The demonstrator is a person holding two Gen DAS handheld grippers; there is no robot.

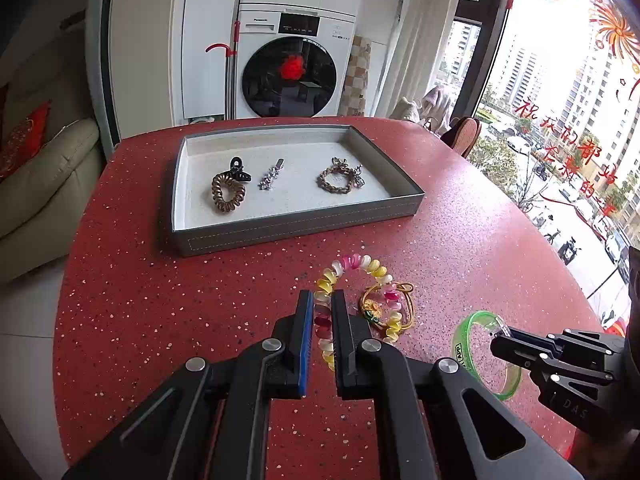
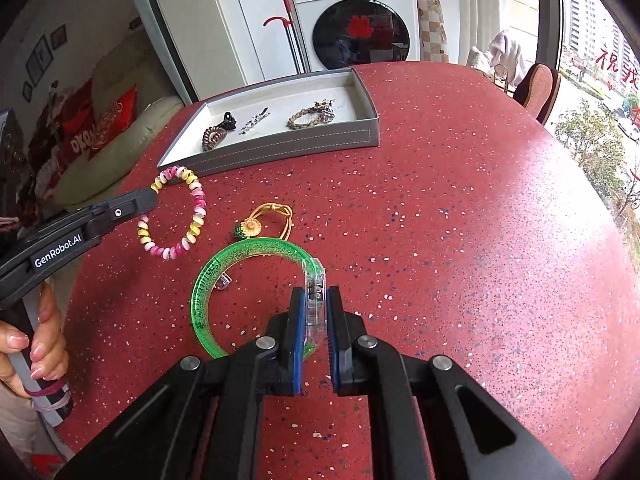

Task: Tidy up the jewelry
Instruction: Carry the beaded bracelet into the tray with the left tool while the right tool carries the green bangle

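My left gripper (image 1: 322,300) is shut on a pink, yellow and white spiral hair tie (image 1: 360,264), held just above the red table; the same hair tie (image 2: 192,204) hangs from that gripper's tip (image 2: 154,192) in the right wrist view. My right gripper (image 2: 316,300) is shut on the clear section of a green bangle (image 2: 208,276), seen also as a green bangle (image 1: 476,320) at the right gripper (image 1: 498,334). A yellow cord bracelet with a flower charm (image 2: 260,224) lies on the table between them. The grey tray (image 1: 280,232) holds a brown spiral tie (image 1: 226,194), a black claw clip (image 1: 238,168), a silver clip (image 1: 272,178) and a braided bracelet (image 1: 338,180).
The round red speckled table (image 2: 460,220) curves away at the right toward a window. A chair back (image 2: 538,88) stands beyond the far edge. A washing machine (image 1: 292,64) and a sofa (image 1: 44,184) lie behind and left. A person's hand (image 2: 36,344) grips the left gripper's handle.
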